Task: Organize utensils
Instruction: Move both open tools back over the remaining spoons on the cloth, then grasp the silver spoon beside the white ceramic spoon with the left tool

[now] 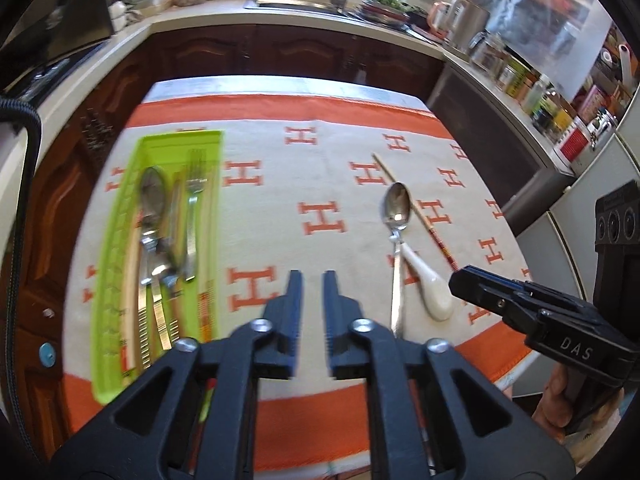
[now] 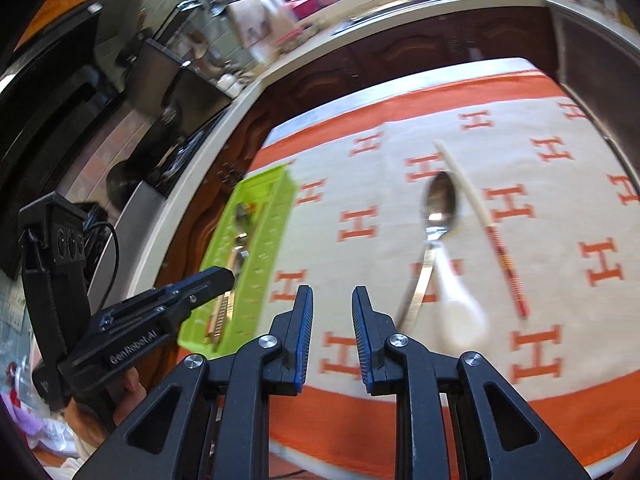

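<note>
On the H-patterned cloth, right of the green tray — metal spoon, handle toward the holder; nearer the right gripper. Both it and left gripper slightly parted, empty.

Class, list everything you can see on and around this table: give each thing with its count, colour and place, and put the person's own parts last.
Utensil tray: one, lime green, left part of cloth, holding several metal forks and spoons.
Metal spoon: one, silver, loose on cloth right of centre.
Ceramic spoon: one, white, beside the metal spoon's handle.
Chopstick: one, pale with red-striped end, right of the spoons.
Tablecloth: one, cream with orange H pattern and border.
Left gripper: black, open, empty.
Right gripper: black, open, empty.
</note>
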### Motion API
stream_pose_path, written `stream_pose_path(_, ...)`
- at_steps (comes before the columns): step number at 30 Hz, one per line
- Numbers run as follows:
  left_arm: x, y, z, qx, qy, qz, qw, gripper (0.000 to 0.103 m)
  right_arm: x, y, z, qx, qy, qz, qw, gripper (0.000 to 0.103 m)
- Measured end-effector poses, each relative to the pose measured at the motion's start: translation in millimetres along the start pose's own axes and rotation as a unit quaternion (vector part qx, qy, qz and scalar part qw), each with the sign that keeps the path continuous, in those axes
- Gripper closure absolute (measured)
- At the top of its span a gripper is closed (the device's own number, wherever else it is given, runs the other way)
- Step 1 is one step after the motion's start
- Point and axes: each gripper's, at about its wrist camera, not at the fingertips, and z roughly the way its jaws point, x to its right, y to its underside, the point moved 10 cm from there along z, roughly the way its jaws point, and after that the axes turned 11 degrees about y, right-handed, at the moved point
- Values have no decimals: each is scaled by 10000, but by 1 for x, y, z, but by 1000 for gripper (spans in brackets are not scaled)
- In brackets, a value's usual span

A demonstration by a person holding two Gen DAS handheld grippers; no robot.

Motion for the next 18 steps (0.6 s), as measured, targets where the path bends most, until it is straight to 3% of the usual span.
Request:
stream_pose_path(2,7,-10,16,-67,175,-53,9998,53,20,-5,-1,32,90,113,9999,83)
stream_pose_path(3,11,-15,24,-67,320,-107,9994,48,30,-7,-1,46,122,165,9998,83)
stream_pose_path(10,38,-51,91,-265,771,-129,9966,47,80,-32,11,121,390,294,9987,83)
stream_pose_path(18,44,-67,174,-376,750,-54,9965,47,110,-43,50,-85,419,366,9984,83)
